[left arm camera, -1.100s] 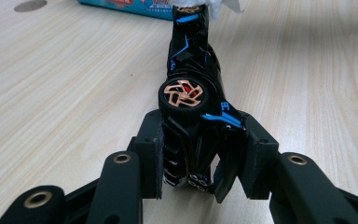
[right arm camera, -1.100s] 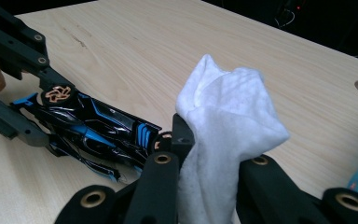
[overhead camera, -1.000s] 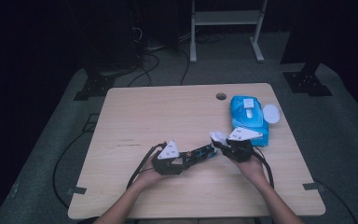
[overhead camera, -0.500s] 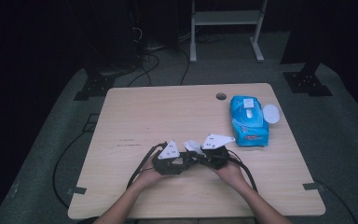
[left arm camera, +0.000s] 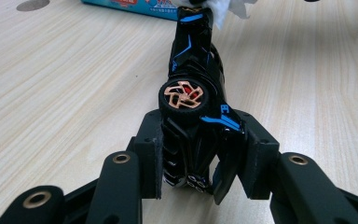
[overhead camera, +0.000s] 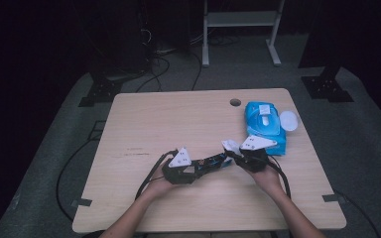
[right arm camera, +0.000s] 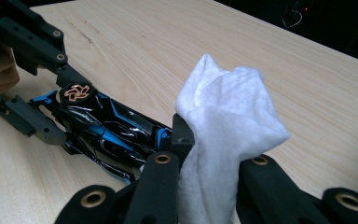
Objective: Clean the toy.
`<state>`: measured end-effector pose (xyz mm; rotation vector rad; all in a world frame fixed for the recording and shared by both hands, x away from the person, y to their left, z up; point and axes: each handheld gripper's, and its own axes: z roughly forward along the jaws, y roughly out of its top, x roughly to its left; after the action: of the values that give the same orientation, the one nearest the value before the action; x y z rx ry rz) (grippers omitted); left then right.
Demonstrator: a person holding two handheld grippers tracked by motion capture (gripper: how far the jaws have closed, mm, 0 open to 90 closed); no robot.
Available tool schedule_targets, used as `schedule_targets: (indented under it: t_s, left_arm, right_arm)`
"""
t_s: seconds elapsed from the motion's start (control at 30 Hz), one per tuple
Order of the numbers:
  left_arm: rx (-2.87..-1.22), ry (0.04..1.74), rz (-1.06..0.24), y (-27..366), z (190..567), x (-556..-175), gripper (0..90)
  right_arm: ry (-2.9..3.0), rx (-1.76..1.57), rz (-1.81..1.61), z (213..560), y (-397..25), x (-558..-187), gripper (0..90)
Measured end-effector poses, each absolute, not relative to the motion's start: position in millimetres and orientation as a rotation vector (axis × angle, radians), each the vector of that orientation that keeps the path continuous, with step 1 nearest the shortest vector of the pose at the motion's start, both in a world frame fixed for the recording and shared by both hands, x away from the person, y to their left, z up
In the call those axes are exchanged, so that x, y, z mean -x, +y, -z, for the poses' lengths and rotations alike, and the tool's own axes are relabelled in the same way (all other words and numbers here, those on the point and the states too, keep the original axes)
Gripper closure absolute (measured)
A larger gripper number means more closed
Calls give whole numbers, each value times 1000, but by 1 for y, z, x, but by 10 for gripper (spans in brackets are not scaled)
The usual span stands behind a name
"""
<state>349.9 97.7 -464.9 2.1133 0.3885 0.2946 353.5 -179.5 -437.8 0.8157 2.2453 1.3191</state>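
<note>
While the left gripper (left arm camera: 200, 154) clamps the tail of the glossy black toy car with blue stripes and copper-coloured wheels (left arm camera: 193, 100), tipped on its side just above the light wooden table (overhead camera: 178, 124), the right gripper (right arm camera: 205, 182) is clenched on a crumpled white wet wipe (right arm camera: 226, 126) next to the car's far end. The step in hand looks like wiping the car clean. To do it well, I judge, keep the left clamp steady and low, press the wipe's free fold flat on the bodywork, and stroke along the car's length rather than across, so that it is not levered out of the pads. Turn the car with the left hand to offer fresh panels.

From the high view, both grippers sit at about six o'clock on the table, the car bridging them, with the blue plastic pack of wet wipes (overhead camera: 264, 124) at three o'clock, its round white lid (overhead camera: 288, 120) flipped open. The left gripper view adds the wheel spokes and where the pads bite. The right gripper view shows the wipe's bunched shape and the car's side panels.
</note>
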Motion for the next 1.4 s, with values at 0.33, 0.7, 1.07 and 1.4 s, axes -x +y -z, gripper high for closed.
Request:
schedule_targets:
  t_s: [0.33, 0.7, 1.07, 1.4]
  left_arm:
    - [-2069, 501, -324, 117, 463, -364, 567]
    - [-2068, 515, -250, 118, 461, -362, 498]
    - [-2105, 473, -267, 115, 463, -357, 422]
    - [-2150, 395, -337, 112, 463, -350, 387]
  right_arm:
    - [2259, -798, -1351, 440, -156, -359, 809]
    - [2267, -774, -1376, 442, -160, -353, 809]
    - [2289, -755, -1366, 443, -165, -339, 808]
    - [2307, -748, -1359, 445, -168, -329, 808]
